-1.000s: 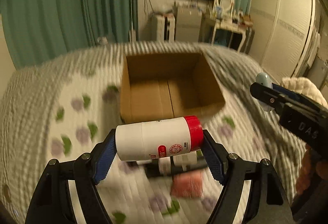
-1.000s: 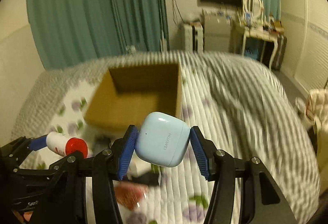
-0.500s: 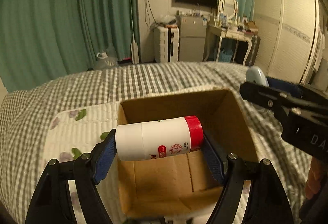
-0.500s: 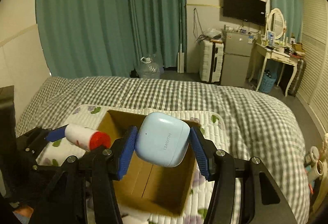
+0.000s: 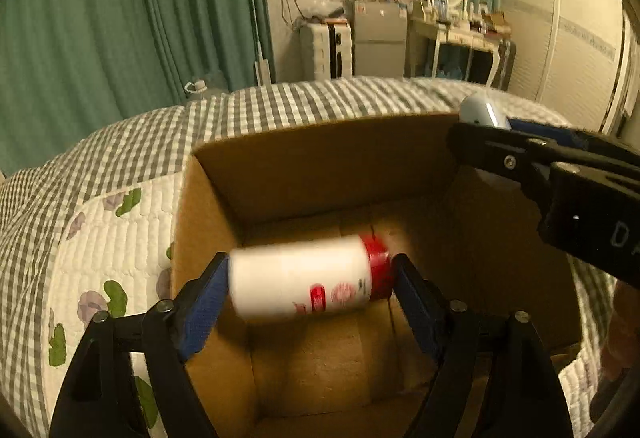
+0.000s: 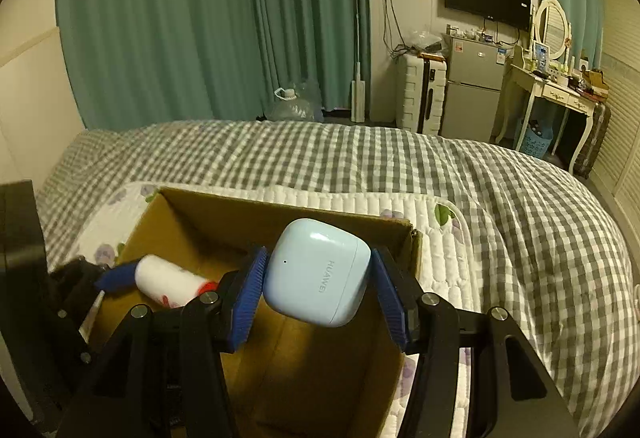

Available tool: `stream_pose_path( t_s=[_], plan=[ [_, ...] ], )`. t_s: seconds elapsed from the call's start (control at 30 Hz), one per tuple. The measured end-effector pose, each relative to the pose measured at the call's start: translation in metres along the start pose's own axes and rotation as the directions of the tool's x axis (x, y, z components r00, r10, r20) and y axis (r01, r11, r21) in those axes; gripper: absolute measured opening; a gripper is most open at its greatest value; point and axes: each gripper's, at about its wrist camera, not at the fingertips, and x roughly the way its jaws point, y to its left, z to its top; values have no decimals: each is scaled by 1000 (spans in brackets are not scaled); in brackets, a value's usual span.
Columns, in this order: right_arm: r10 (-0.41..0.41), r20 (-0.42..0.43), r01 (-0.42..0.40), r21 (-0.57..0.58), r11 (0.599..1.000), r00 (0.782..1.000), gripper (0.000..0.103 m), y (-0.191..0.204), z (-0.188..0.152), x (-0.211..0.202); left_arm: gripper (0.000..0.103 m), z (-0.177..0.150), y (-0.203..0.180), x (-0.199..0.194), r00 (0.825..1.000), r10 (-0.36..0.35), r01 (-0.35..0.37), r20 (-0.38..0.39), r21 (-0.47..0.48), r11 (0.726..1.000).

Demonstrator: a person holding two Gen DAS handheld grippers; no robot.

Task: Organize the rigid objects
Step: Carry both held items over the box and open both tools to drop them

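Left wrist view. The left claw [image 5: 310, 280] spans a white bottle with a red cap [image 5: 304, 280], which lies crosswise between the blue pads [image 5: 202, 304]. The bottle is motion-blurred, and a narrow gap shows at the cap end, so whether the pads grip it cannot be told. Bottle and claw sit above the interior of an open cardboard box [image 5: 320, 165]. The box floor beneath is bare cardboard, with free room ahead to the far wall and to both side walls. The box rests on a white quilted pad [image 5: 116, 238] laid over a grey checked bed cover [image 5: 280, 101]. At upper right, the right claw's black arm crosses above the box's right wall, with a pale blue earbud case [image 5: 478, 109] showing at its tip.

Right wrist view. The right claw [image 6: 316, 278] is part open at the width of the pale blue earbud case [image 6: 318, 272], with both blue pads [image 6: 250, 298] pressed to its sides; the case is tilted. It hangs over the right half of the cardboard box [image 6: 280, 209], inside the far rim and near the right wall's top edge. At left, the white bottle [image 6: 168, 284] lies lower in the box, well apart from the case. Open bed cover [image 6: 500, 205] lies beyond the box.
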Motion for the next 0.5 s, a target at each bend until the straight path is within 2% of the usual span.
stream_pose_path(
  t_s=[0.1, 0.13, 0.17, 0.33, 0.5],
  plan=[
    [30, -6, -30, 10, 999, 1000, 57, 2, 4, -7, 100, 3, 1, -18, 999, -2, 3, 33, -10, 1000],
    [30, 2, -30, 15, 999, 1000, 70, 3, 5, -11, 100, 4, 2, -23, 999, -5, 6, 36, -11, 1000],
    [21, 12, -21, 18, 1000, 1000, 76, 4, 7, -17, 100, 5, 3, -31, 999, -5, 5, 34, -11, 1000],
    [-37, 50, 38, -5, 999, 998, 77, 12, 20, -67, 103, 3, 8, -84, 998, 13, -13, 65, 0, 1000],
    [-93, 75, 96, -37, 995, 993, 89, 23, 26, -138, 103, -5, 20, -148, 994, 40, -40, 106, 2, 999]
  ],
)
